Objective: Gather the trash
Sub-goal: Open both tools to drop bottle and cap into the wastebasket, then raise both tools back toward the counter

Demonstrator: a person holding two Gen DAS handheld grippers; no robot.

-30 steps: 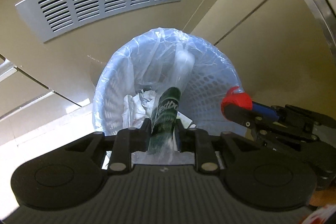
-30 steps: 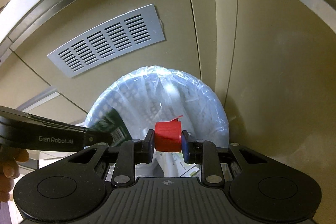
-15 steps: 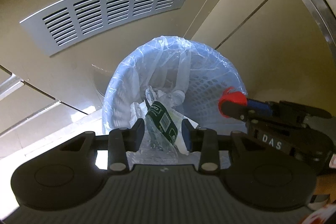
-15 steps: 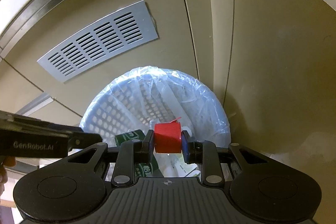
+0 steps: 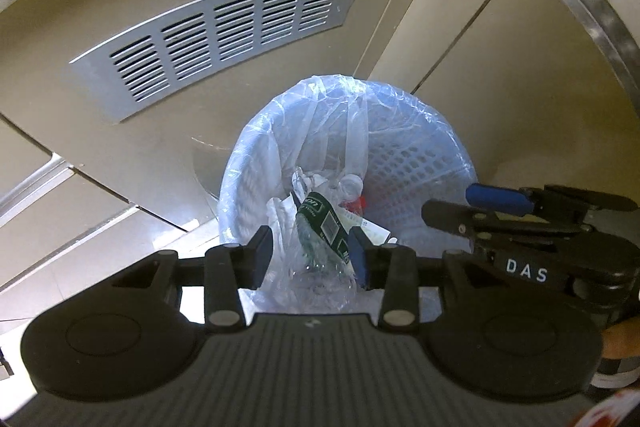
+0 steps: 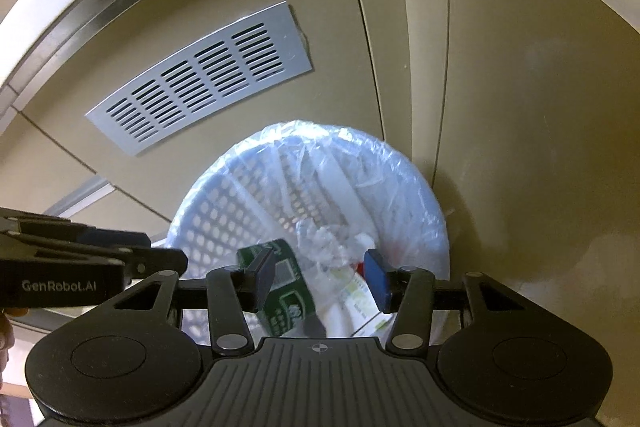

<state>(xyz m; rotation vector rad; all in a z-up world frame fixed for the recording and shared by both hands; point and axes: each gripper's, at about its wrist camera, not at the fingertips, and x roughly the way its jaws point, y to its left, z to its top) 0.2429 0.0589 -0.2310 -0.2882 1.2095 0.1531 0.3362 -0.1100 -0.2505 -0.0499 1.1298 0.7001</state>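
A second ago the left tongs (image 5: 311, 251) were clenched on the bottle (image 5: 322, 227) and the right tongs (image 6: 322, 277) on the red cap (image 5: 356, 205); half a second ago the left pair had already let go while the right pair still pinched the cap. Now both pairs stand spread apart and hold nothing. The bottle, clear plastic with a dark green label, lies inside the bin (image 5: 424, 163) on top of crumpled white paper, and the cap lies down in the bin beside it, close to the bottle's neck.

The bin is a pale blue mesh basket lined with a thin clear bag (image 5: 340, 115), standing on the floor against a beige cabinet front that carries a grey slotted vent (image 5: 224, 35).

The left view looks down onto the bottle's neck and shows the red cap plainly as a small red patch just right of it. It also takes in the right tongs from the side at the right edge, one blue pad (image 5: 496, 195) showing above the bin's rim. The right view shows the bottle's green label (image 6: 286, 287) larger and nearer, partly behind its own left finger (image 6: 262, 277), with printed paper scraps (image 6: 360, 301) beside it; there the cap is only a faint red smear behind the bag. The left tongs enter that view from the left edge, over the bin's rim
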